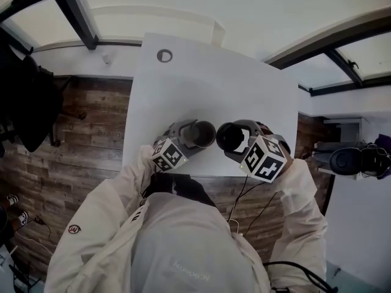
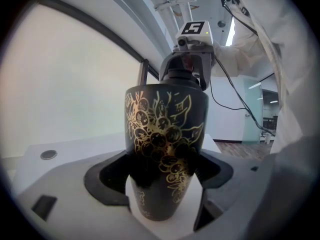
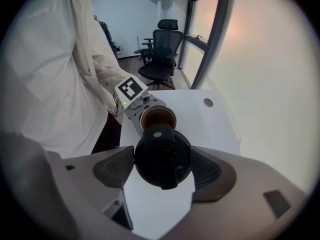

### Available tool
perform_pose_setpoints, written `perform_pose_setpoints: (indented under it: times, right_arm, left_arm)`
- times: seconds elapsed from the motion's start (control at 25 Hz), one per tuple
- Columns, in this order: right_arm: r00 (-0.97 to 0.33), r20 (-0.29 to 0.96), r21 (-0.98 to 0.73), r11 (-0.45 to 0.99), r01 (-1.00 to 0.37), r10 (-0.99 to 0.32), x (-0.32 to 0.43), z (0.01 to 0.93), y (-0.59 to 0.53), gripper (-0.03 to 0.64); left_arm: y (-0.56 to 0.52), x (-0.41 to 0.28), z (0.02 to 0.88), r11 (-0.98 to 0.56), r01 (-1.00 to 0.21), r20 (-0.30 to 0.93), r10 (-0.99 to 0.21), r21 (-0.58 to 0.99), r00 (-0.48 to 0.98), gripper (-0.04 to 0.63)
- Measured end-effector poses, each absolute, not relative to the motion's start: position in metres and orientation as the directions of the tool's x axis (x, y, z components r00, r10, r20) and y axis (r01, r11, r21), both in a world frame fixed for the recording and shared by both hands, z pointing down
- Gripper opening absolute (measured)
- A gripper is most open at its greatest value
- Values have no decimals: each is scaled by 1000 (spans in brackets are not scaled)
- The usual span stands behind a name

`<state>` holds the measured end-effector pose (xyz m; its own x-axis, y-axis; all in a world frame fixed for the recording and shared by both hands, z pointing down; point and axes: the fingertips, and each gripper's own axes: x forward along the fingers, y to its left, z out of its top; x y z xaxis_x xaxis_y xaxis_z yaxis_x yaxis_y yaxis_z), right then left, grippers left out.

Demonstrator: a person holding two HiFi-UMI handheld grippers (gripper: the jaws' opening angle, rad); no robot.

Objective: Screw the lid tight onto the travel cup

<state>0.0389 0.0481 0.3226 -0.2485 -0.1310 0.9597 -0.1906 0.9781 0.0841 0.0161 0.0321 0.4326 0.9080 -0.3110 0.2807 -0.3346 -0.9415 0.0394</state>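
A black travel cup (image 2: 165, 134) with a gold flower pattern lies sideways between the jaws of my left gripper (image 2: 165, 179), whose pads press on its lower body. My right gripper (image 3: 162, 159) is shut on the black lid (image 3: 161, 156). In the head view both are held above the near edge of the white table (image 1: 183, 84). The cup (image 1: 200, 133) points its mouth at the lid (image 1: 232, 137) with a small gap between them. The right gripper view shows the cup's open brown mouth (image 3: 157, 118) just beyond the lid, uncovered.
A round grommet hole (image 1: 164, 55) sits near the table's far edge. A black office chair (image 3: 162, 49) stands beyond the table by the window. Cables hang from the grippers over the person's white jacket (image 1: 171, 243). Wood flooring surrounds the table.
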Motion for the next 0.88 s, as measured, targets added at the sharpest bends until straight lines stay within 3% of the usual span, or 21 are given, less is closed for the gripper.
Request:
perform_pose_setpoints:
  times: [0.32,0.88]
  right_arm:
    - [-232,969,100,992,72,-81,-19,325,49,367]
    - [-154,988,29,980,196,2,-40,347,53,367]
  left_arm:
    - [34,16,430,-943,-331,285,-307,41,908,399]
    - [34,13,429,-942,-334,281,-310,43,908,399]
